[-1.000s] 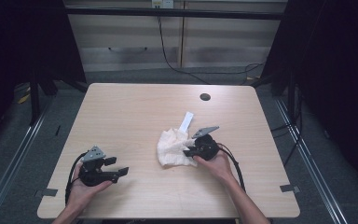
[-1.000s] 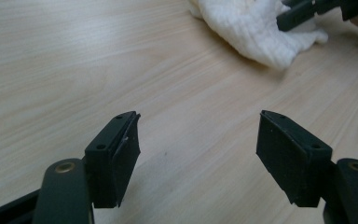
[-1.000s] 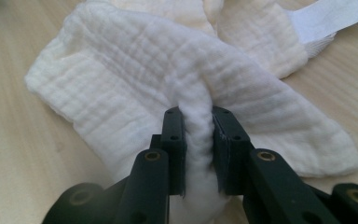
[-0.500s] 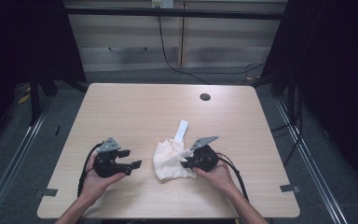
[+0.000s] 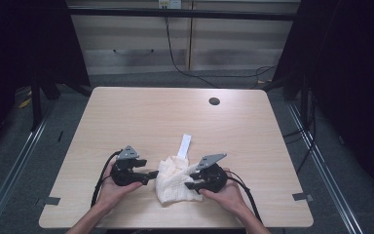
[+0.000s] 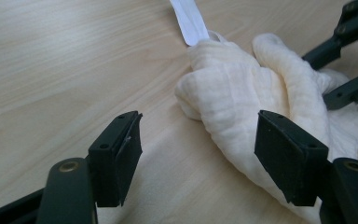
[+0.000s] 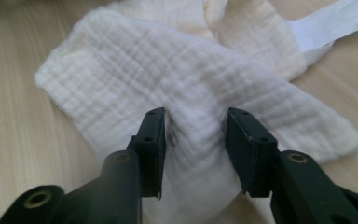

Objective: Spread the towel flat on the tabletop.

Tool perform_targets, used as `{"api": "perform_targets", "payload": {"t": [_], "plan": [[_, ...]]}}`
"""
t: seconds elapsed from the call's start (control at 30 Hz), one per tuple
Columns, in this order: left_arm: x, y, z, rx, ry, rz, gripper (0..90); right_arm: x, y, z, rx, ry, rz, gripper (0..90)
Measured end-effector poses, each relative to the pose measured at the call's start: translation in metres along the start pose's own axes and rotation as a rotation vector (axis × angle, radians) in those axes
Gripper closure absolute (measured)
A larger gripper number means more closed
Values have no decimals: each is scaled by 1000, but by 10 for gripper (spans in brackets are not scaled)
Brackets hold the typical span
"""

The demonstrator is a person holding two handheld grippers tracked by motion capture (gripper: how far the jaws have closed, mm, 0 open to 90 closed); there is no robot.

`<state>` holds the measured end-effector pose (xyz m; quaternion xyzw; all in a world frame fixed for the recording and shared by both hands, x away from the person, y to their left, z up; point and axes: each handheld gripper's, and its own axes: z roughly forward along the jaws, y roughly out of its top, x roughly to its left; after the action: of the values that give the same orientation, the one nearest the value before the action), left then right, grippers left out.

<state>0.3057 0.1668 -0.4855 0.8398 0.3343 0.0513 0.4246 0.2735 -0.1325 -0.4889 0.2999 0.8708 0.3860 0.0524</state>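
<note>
The pale wooden table with rounded corners carries a small round black grommet hole near its far edge. Toward the person's side of the table, about midway between the two hands, lies the crumpled cream-white gauze cloth, a soft bunched piece of crinkled woven fabric. Its bulk runs from the near edge away from the person, leaning slightly right, and a narrow flat white label strip sticks out of its far end, pointing away from the person and a little to the right. In the left gripper view the cloth shows thick rolled folds, with the strip lying flat on the wood.

The right gripper, black with a grey three-cornered plate on top, lies level at the cloth's right side, pointing left. Its jaws have just been opening; in the right gripper view a ridge of cloth sits between the half-parted pads, which stand loosely at its flanks.

The left gripper, of the same build, points right at the cloth's left edge, its jaws wide apart. In its own view, one pad stands over the cloth's near fold, the other over bare wood.

No containers stand on the table.
</note>
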Motion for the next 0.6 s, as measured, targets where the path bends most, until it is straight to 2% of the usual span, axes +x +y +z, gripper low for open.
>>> {"api": "perform_targets", "payload": {"t": [0.07,0.1,0.17,0.2,0.23,0.27,0.3,0.33,0.37,0.47,0.53,0.6], "plan": [[-1,-1,1,5,-2,2,306,-1,1,-5,-18,-7,5,563],[-1,-2,2,5,-3,2,307,-8,2,-15,-49,-39,26,565],[-2,-2,5,11,-25,9,316,-18,2,-23,-72,-75,61,569],[-2,-2,5,11,-25,9,336,-18,2,-23,-72,-75,61,569],[-3,-2,6,9,-35,12,358,-29,0,-25,-87,-105,87,569],[-4,-2,7,10,-38,16,358,-29,0,-25,-87,-105,87,569],[-5,-1,8,10,-47,22,371,-35,-1,-23,-89,-115,99,568],[-6,-1,10,10,-61,28,436,-43,-2,-17,-87,-119,112,559],[-6,-1,10,10,-61,28,438,-46,-2,-13,-81,-116,112,548],[-8,-1,14,16,-65,40,486,-49,-2,-6,-61,-105,114,533],[-8,-1,15,19,-78,34,531,-46,0,4,-41,-91,88,517],[-8,-2,17,24,-88,35,564,-45,0,6,-27,-99,79,518]]}}
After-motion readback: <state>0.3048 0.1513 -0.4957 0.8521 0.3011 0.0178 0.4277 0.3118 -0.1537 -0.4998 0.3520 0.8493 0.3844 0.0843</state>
